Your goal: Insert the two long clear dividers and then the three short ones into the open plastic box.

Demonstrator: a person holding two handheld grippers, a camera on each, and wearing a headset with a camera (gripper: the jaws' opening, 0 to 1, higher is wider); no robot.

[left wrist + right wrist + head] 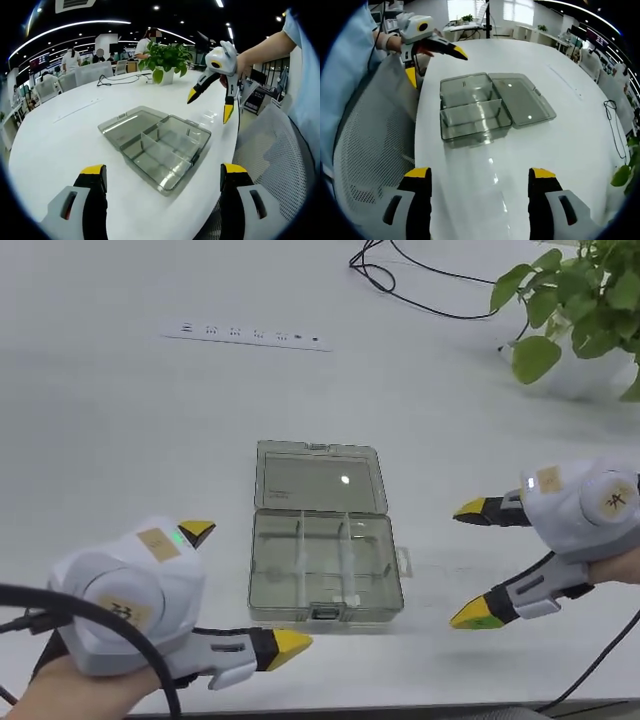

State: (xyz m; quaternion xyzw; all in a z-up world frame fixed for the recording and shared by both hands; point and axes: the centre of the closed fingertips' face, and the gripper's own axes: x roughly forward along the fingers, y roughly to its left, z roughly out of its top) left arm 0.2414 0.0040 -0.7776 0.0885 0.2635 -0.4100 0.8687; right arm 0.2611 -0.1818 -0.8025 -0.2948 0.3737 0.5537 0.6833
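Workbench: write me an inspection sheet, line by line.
Surface: white table, bare around the work.
Job's things: clear box open, lid lying flat behind; two upright dividers seem to be in.
Clutter: power strip and plant at the far side.
Grippers: left gripper and right gripper open, empty, either side of the box.
Cables: black cable near the plant; lead on the left gripper.
Surroundings: office, mesh chair, people far off.
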